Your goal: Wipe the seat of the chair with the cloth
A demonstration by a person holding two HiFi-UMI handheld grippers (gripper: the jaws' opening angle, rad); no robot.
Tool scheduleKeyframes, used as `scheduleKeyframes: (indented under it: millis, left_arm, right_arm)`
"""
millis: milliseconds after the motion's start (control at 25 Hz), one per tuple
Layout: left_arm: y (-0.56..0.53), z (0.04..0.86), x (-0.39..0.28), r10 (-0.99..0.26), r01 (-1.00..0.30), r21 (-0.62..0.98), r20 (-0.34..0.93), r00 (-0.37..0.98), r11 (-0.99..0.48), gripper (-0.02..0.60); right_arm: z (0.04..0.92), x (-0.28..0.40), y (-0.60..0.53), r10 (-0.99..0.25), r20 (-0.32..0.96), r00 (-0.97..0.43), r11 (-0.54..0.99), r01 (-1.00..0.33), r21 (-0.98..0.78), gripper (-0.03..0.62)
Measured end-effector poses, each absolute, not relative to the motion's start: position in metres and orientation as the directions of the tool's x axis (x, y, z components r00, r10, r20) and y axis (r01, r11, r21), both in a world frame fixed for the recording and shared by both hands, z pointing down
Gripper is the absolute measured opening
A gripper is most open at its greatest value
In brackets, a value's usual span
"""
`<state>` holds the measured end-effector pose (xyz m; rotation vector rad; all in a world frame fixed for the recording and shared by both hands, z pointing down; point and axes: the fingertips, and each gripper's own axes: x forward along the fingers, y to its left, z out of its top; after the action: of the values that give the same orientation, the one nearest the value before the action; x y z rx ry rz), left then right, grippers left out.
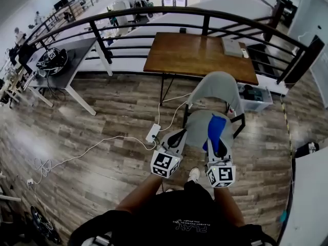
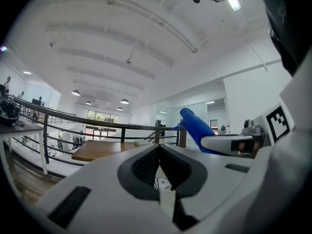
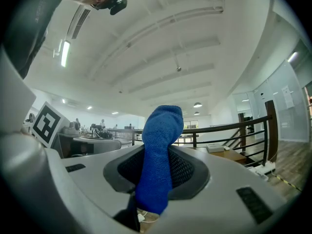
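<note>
Wood-plank flooring ran under the grey chair on this railed upper level. The blue cloth stood up from my right gripper, whose jaws were clamped on its lower end. In the right gripper view the cloth rose straight out between the pads, its top end free. From the head view it sat over the chair's seat, though I could not tell whether it touched the seat. My left gripper was just beside it, over the seat's left edge. Its jaws were together with nothing between them.

Behind the chair stood a wooden table, then the dark railing. A white power strip lay on the floor to the left.

I judged the wiping as about to begin: cloth gripped, seat below. The next move would call for tipping the right gripper down until the free cloth lay flat on the seat. Then I would sweep it across with light pressure.
</note>
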<state>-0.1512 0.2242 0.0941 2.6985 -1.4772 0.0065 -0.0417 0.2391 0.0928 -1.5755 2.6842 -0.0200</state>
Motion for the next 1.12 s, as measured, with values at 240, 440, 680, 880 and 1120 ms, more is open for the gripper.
scheduleKeyframes:
  millis: [240, 440, 680, 880, 1120]
  left_arm:
    - [0.188, 0.093, -0.127, -0.856, -0.857, 0.054, 0.042, 0.515, -0.513, 0.002]
    - [0.159, 0.093, -0.11, -0.873, -0.875, 0.035, 0.046, 0.485, -0.484, 0.002]
    - [0.129, 0.098, -0.093, -0.893, -0.896, 0.028, 0.074, 0.445, -0.444, 0.002]
    - [0.114, 0.107, -0.091, -0.904, -0.91, 0.03, 0.105, 0.414, -0.413, 0.002]
    - [0.094, 0.115, -0.094, -0.908, -0.918, 0.026, 0.136, 0.396, -0.396, 0.002]
  right_arm:
    - [0.093, -0.027, 0.202, -0.842, -0.014, -0.54, 0.54, -0.841, -0.038, 0.113]
    - [0.098, -0.008, 0.171, -0.833, -0.008, -0.554, 0.554, -0.833, -0.004, 0.112]
    - [0.104, 0.012, 0.134, -0.81, 0.007, -0.587, 0.587, -0.81, -0.017, 0.113]
    - [0.113, 0.018, 0.117, -0.792, 0.029, -0.61, 0.609, -0.793, -0.027, 0.114]
    - [0.125, 0.014, 0.096, -0.777, 0.043, -0.628, 0.626, -0.778, -0.057, 0.114]
